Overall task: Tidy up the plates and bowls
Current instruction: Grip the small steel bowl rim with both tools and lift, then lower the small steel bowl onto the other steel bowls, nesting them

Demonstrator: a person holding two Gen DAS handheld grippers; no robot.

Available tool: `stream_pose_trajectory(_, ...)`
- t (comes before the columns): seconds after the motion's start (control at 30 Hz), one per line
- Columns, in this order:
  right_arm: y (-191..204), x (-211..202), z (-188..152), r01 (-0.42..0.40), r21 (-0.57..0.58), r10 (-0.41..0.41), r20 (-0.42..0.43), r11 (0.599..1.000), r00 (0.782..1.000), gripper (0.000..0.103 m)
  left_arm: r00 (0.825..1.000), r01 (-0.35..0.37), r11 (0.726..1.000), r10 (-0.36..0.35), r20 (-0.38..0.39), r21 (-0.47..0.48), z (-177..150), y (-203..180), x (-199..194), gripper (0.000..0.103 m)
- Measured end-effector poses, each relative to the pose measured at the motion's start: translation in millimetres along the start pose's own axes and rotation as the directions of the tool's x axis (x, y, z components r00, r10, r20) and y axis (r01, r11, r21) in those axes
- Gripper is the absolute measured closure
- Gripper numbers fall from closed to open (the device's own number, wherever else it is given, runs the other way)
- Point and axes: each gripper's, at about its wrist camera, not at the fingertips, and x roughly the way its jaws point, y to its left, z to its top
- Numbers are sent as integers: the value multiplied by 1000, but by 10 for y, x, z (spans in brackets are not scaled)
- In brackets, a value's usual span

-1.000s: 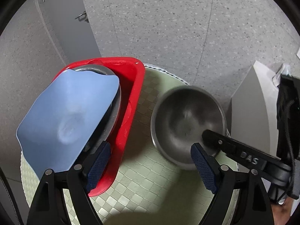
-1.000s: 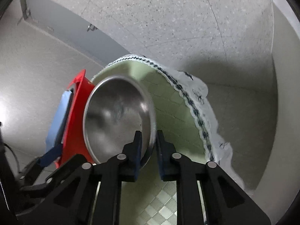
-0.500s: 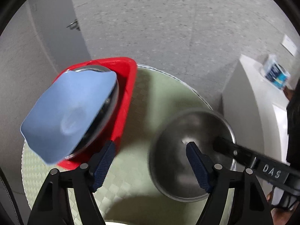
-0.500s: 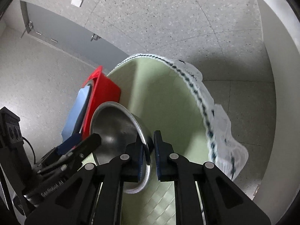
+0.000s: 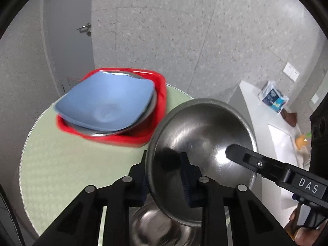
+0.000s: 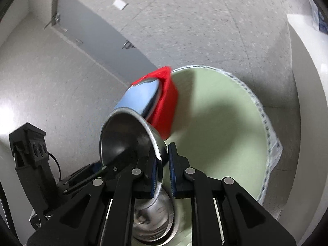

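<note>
A steel bowl (image 5: pixel 202 143) is held tilted above the round green table (image 5: pixel 61 160). My left gripper (image 5: pixel 166 176) is shut on its left rim. My right gripper (image 6: pixel 163 171) is shut on the bowl's (image 6: pixel 127 139) opposite rim; its black finger (image 5: pixel 266 166) reaches into the bowl in the left wrist view. Another steel bowl (image 5: pixel 162 229) stands on the table right under the held one, also in the right wrist view (image 6: pixel 153 223). A blue square plate (image 5: pixel 108 102) lies on a steel plate inside a red tray (image 5: pixel 160 110) at the table's far side.
The table edge has a white patterned cloth border (image 6: pixel 266 127). A white counter (image 5: pixel 272 123) with a packet and small items stands to the right. A grey door (image 5: pixel 67 41) is in the wall behind.
Both grippers rose and pulled back; the steel bowl was lifted off the table and tilted. My left gripper, open before, has closed on its rim. A second bowl came into view below.
</note>
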Motion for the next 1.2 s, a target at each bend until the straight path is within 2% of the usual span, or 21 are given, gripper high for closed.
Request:
stream_pose_trajectory(0.1, 217, -63, -161, 23, -30, -23, 8, 999, 1000, 93, 1000, 5, 1000, -5, 7, -12, -139, 207, -257, 93)
stream_pose_trajectory(0.3, 525, -116, -550, 88, -80, -87, 10, 993, 996, 93, 1000, 11, 1000, -11, 6, -12, -613, 474, -720, 93)
stream_pose_trajectory(0.5, 537, -9, -837, 167, -87, -168, -11, 982, 986, 93, 999, 10, 1000, -9, -39, 27, -925, 594, -794, 93)
stream_pose_trajectory(0.67, 476, 39, -1008, 223, -89, -226, -26, 971, 974, 93, 998, 7, 998, -3, -69, 59, -926, 530, -672, 93)
stream_pose_trajectory(0.87, 534, 88, -1144, 324, -159, -330, -15, 933, 944, 93, 996, 1, 997, 5, -90, 75, -861, 430, -489, 91)
stream_pose_trajectory(1.03, 556, 137, -1181, 377, -202, -385, -2, 904, 923, 93, 996, -2, 997, 10, -93, 82, -840, 348, -411, 90)
stream_pose_trajectory(1.2, 548, 196, -1212, 405, -226, -416, -1, 886, 910, 89, 995, 8, 996, 2, -98, 93, -857, 276, -355, 77)
